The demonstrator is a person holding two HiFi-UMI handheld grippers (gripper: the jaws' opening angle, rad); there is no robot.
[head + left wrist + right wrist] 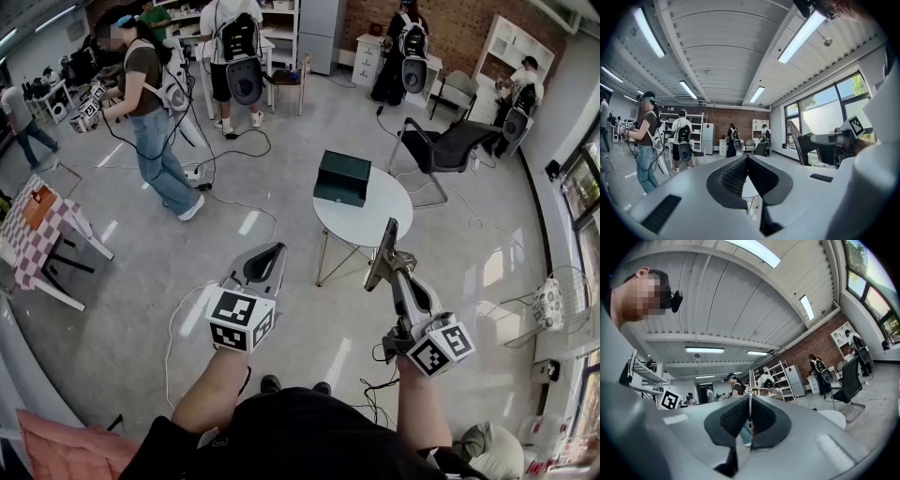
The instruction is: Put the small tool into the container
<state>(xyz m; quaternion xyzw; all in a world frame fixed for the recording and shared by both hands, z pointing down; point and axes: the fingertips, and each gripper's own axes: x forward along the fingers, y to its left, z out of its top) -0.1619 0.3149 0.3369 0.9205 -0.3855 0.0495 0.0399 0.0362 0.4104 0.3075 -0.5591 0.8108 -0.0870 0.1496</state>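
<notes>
Though only head view shows the container (342, 178), right gripper (750, 398) pinches small tool (750, 380) | left gripper (747, 157) jaws together

light: bright, ceiling tubes (801, 37) plus windows (825, 112) | edges: fisheye-bent, dark corners

Black chair (461, 146), checkered table (21, 246)

Small round white table (373, 228) on thin metal legs stands on the shiny grey floor (141, 291). A dark green rectangular box (342, 178) sits on the table, right at its far left edge.
</notes>
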